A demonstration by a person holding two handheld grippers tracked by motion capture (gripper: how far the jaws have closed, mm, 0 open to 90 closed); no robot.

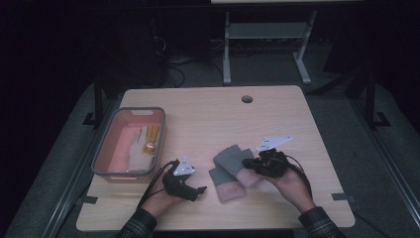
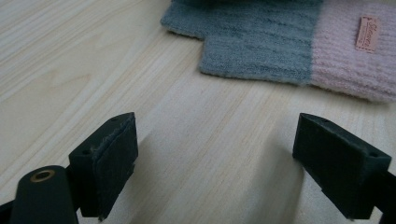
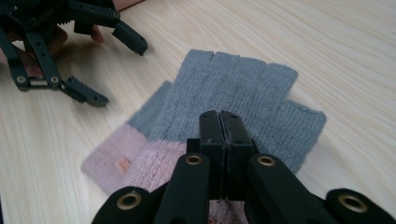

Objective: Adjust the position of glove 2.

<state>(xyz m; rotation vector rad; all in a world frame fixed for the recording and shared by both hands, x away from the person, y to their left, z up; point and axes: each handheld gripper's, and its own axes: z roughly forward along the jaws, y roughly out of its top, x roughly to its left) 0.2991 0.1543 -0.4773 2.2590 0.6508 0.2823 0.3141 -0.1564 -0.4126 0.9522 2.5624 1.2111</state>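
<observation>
Lying beyond the left gripper's [image 2: 215,163] spread jaws, gloves [image 2: 280,42].

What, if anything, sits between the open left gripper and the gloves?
Nothing visible. In the left gripper view, bare table runs from the open left gripper to the grey-and-pink gloves. The right gripper is shut over the top glove's cuff.

Pale wooden table [image 1: 208,114] with a round grommet hole [image 1: 246,99]; carrying a pink bin [image 1: 106,148] (grey-rimmed) and two overlapping grey-and-pink fingerless gloves [image 1: 229,171].
</observation>
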